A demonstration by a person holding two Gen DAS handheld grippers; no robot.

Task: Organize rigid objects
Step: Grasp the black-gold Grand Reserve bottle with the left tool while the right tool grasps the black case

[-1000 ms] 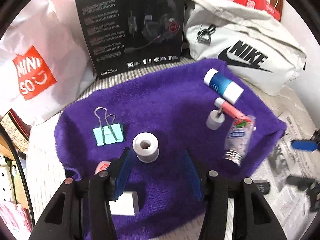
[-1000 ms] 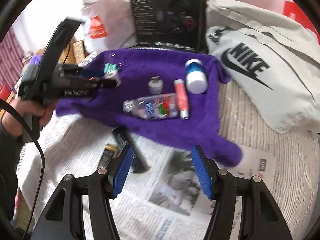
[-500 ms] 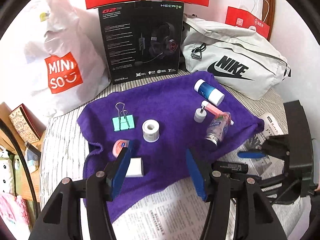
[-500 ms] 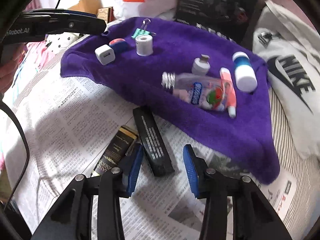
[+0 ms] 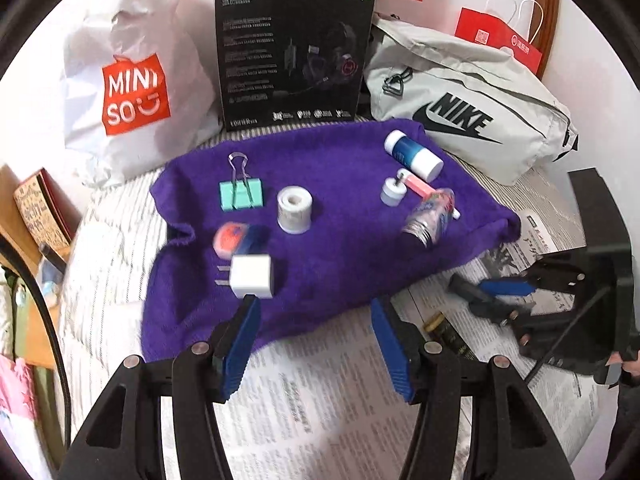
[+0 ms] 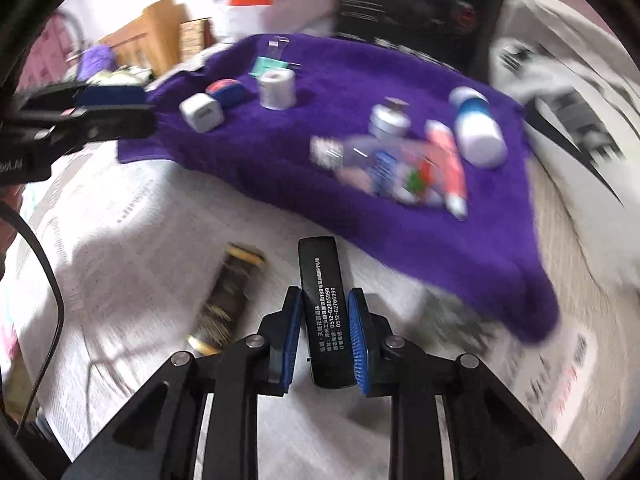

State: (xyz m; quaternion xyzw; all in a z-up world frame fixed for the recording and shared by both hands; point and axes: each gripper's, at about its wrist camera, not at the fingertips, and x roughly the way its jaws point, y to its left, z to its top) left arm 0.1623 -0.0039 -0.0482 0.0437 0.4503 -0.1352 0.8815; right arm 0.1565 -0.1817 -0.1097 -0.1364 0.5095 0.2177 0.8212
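Observation:
On the purple towel lie a white charger, a tape roll, a green binder clip, a red-blue tin, a blue-white bottle, a pink tube and a clear bottle. My left gripper hangs open over the towel's front edge, holding nothing. On the newspaper, the jaws of my right gripper are closing, with a slim black box between them and both pads against its long sides. A gold-black box lies just left of it.
A white Miniso bag, a black headset box and a grey Nike bag stand behind the towel. Newspaper covers the striped surface in front. A wooden shelf with clutter sits at the left edge.
My left gripper has drawn back from the towel toward the newspaper. My right gripper has come down over the black box and its jaws have narrowed onto it.

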